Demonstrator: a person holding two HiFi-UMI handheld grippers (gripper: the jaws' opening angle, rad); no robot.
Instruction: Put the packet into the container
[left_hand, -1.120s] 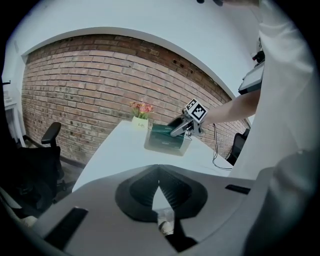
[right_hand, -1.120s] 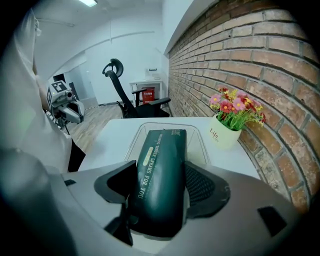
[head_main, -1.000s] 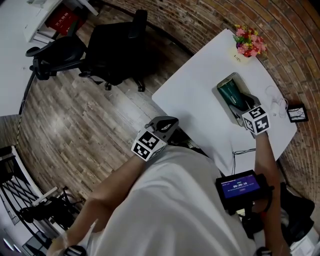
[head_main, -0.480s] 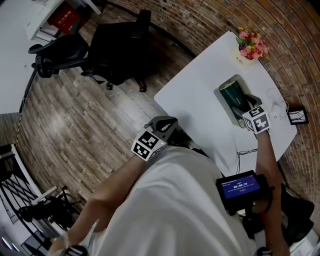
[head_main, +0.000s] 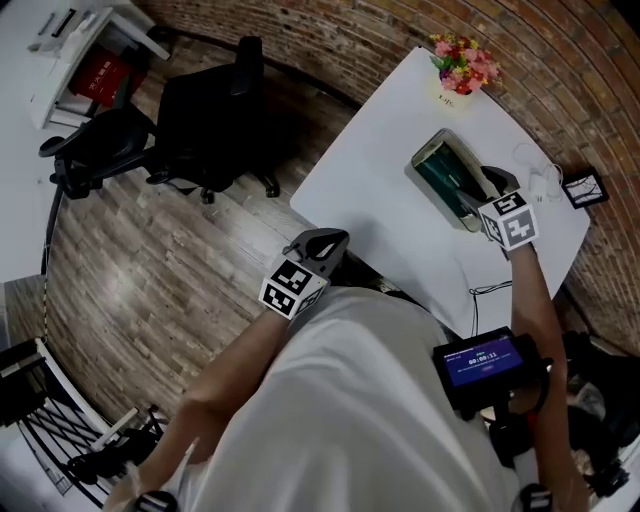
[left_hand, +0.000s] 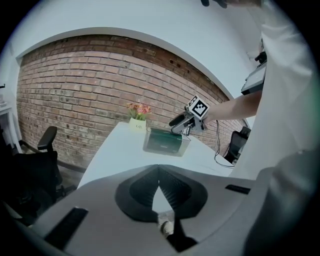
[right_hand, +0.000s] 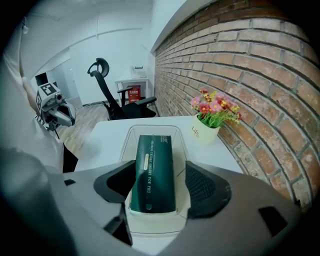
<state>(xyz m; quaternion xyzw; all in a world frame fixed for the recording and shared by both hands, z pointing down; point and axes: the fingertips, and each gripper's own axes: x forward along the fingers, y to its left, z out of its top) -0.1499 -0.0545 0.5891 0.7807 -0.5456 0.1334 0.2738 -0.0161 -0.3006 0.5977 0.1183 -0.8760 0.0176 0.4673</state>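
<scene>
"On the white table (head_main: 380, 190), where is our packet?"
"We find the green packet (right_hand: 155, 170) lying flat inside the clear container (right_hand: 131, 135), filling most of it — nothing else is in there."
"Are we gripping it?"
"No. Our right gripper (right_hand: 155, 187) hangs over its near end, jaws spread wide and not pinching, so we judge the placing done. Our left gripper (left_hand: 159, 172) is closed on nothing, held back near our body — likely just kept clear"
</scene>
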